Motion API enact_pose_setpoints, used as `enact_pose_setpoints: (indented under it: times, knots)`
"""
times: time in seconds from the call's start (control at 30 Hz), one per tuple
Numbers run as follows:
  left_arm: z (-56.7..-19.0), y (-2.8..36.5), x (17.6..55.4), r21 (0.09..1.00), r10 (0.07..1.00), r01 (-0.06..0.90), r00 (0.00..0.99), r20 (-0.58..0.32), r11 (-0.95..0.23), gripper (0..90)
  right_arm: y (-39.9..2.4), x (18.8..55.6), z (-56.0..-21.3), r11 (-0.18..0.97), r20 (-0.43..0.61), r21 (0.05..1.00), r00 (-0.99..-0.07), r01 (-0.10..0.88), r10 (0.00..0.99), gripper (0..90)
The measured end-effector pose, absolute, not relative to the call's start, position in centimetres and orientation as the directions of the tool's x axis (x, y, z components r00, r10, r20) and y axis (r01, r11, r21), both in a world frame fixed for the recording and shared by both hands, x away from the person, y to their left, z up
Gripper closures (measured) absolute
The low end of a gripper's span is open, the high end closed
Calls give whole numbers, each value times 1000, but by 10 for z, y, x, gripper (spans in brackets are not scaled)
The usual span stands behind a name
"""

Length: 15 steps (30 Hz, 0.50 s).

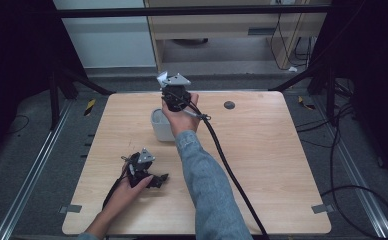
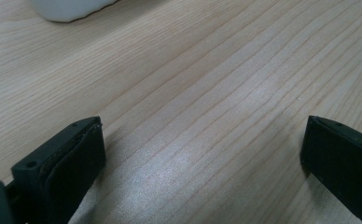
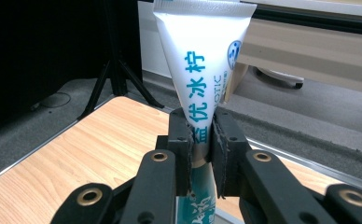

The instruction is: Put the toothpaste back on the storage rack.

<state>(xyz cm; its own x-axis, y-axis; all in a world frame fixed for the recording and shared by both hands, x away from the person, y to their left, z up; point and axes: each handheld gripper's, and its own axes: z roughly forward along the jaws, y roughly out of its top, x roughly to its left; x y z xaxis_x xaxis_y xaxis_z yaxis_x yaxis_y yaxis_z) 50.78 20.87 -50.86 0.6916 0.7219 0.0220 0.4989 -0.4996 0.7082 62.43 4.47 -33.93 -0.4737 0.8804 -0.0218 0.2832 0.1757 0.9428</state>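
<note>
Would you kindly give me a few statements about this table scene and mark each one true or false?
1. The right gripper is clamped on a white tube. True.
2. The left gripper holds the cup. False: its jaws stand wide apart over bare table.
3. A white cup stands on the table. True.
4. The tube lies flat on the table. False: it is held up in the air, wide end uppermost.

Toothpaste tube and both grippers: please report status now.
Right gripper shut on white toothpaste tube, held above white cup. Left gripper open, low over wooden table, holding nothing. Nothing in the way.
</note>
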Motion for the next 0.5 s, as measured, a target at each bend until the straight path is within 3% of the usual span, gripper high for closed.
enact_pose_setpoints:
  times: [0.5]
  knots:
    - [-509,209,508,707,721,499,693,23,-501,0,45,624,-356,195,-27,931,-473,309,880,792]
